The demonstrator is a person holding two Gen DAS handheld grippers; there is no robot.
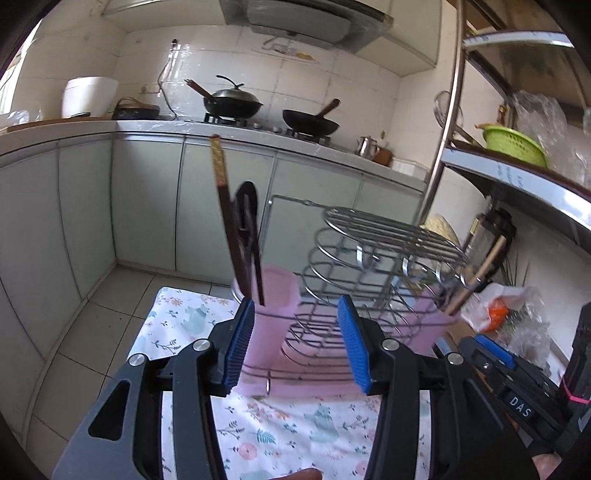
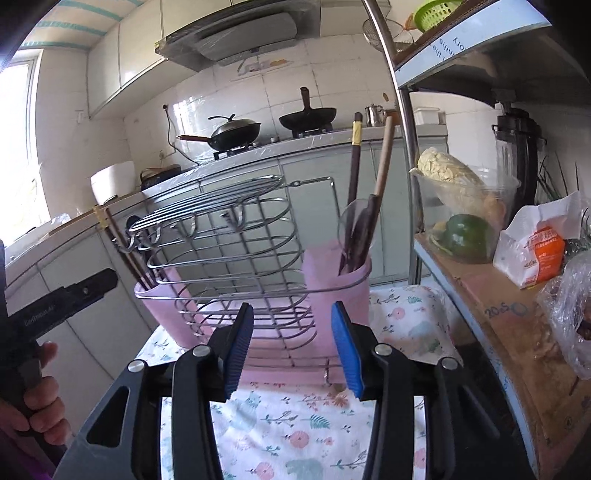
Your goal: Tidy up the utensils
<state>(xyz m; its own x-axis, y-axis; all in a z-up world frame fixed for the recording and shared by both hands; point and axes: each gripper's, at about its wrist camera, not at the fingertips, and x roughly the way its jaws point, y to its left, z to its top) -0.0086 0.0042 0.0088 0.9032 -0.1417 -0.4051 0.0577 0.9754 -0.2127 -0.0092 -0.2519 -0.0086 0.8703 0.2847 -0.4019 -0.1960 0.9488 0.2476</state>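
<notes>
Chopsticks (image 1: 236,236) and a dark spoon (image 1: 246,206) stand upright in the pink cup (image 1: 271,295) at one end of a wire dish rack (image 1: 369,258); at the other end, more chopsticks (image 2: 354,173) and a pale wooden handle (image 2: 383,158) lean in a second pink holder (image 2: 341,284). The rack sits on a floral cloth (image 2: 295,417) covering a small table. Both the left gripper (image 1: 297,343) and the right gripper (image 2: 291,350) hover just in front of the rack, fingers apart and holding nothing. Beyond are grey-green cabinets (image 1: 144,199), a tiled floor (image 1: 92,325), two woks (image 1: 232,101) on a stove, a range hood (image 1: 299,22), and a metal shelf (image 2: 491,295) with bagged vegetables (image 2: 461,218) at the side.
</notes>
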